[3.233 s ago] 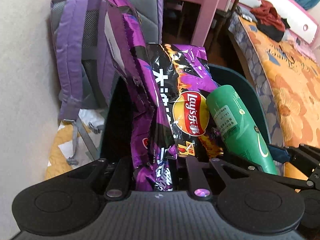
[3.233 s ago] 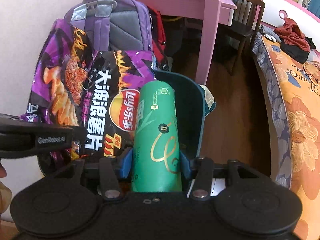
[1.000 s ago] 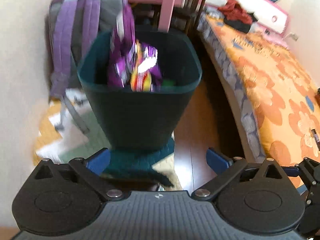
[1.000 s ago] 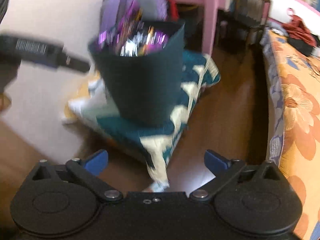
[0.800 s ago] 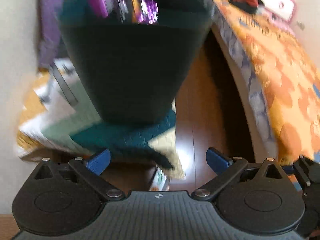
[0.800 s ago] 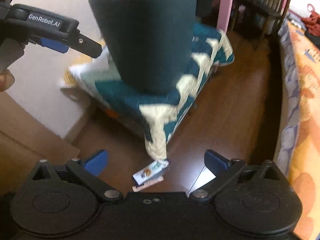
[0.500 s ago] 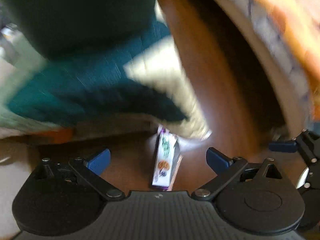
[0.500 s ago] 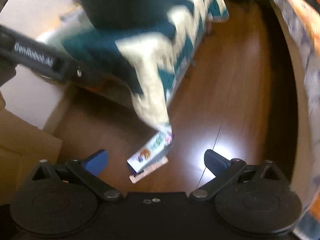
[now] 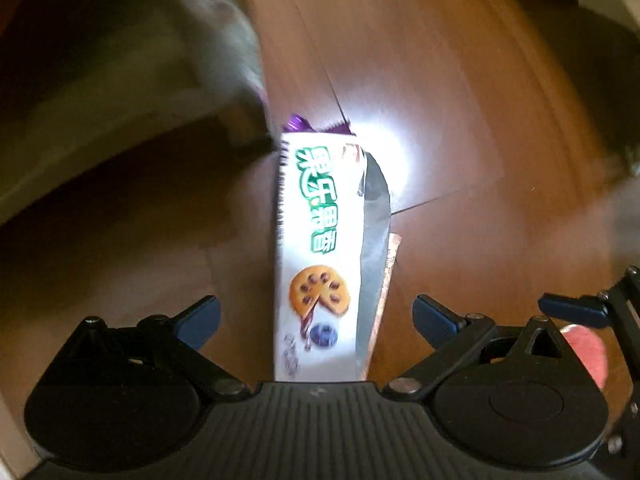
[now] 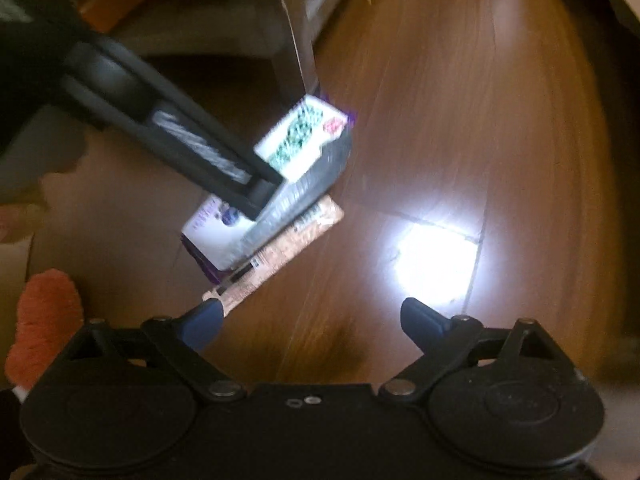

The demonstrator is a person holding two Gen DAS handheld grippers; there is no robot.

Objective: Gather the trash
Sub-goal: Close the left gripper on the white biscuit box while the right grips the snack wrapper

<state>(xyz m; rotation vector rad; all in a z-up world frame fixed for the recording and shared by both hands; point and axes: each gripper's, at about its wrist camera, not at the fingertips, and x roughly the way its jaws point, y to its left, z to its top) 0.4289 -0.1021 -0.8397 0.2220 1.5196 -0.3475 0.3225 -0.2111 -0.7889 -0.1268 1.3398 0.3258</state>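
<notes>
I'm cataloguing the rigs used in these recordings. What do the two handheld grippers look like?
Both are matte black plastic. The left gripper has a ribbed body, two round discs, silver pivot screws and blue finger pads. The right gripper matches, but with a smooth body. Pale lettering, too blurred to read, runs along the left gripper's arm.
</notes>
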